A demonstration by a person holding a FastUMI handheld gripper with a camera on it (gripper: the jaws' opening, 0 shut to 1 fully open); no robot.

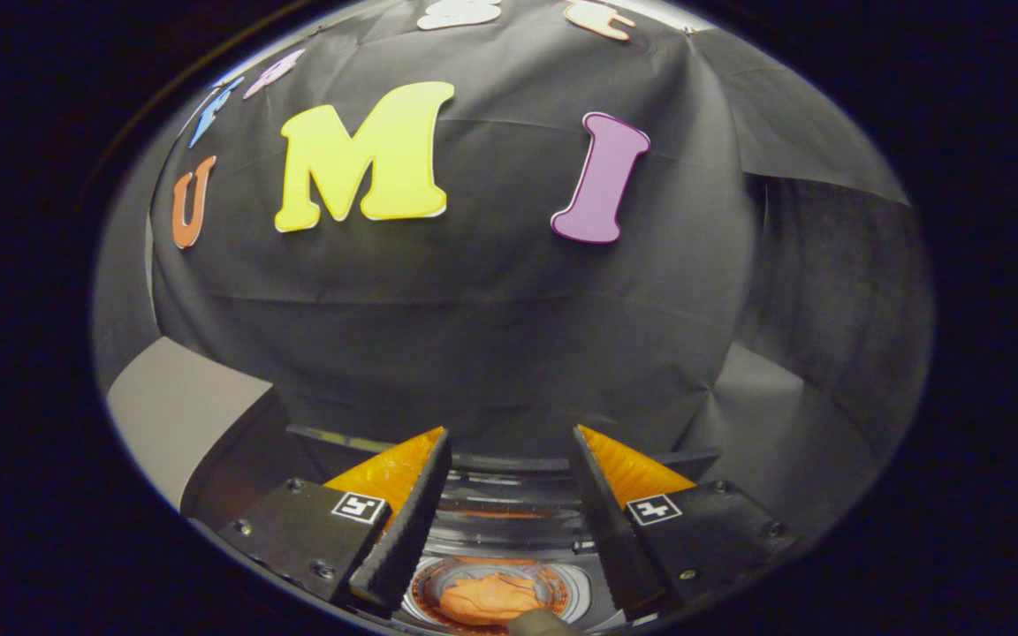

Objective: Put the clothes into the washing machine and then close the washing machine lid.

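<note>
The gripper (509, 442) hung with its fingers spread wide, holding and touching nothing. Each finger mount carried a small square black-and-white marker; no readable writing showed. Below, between the fingers, a crumpled orange cloth (487, 598) lay at the bottom of the washing machine (509, 508) drum.

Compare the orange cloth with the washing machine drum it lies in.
The orange cloth is soft, crumpled and matte; the drum is rigid, ribbed and shiny. The cloth is a small heap at the bottom; the drum is far wider and rings it on all sides. Both lie below the open gripper, seen between its spread fingers, which touch neither.
</note>
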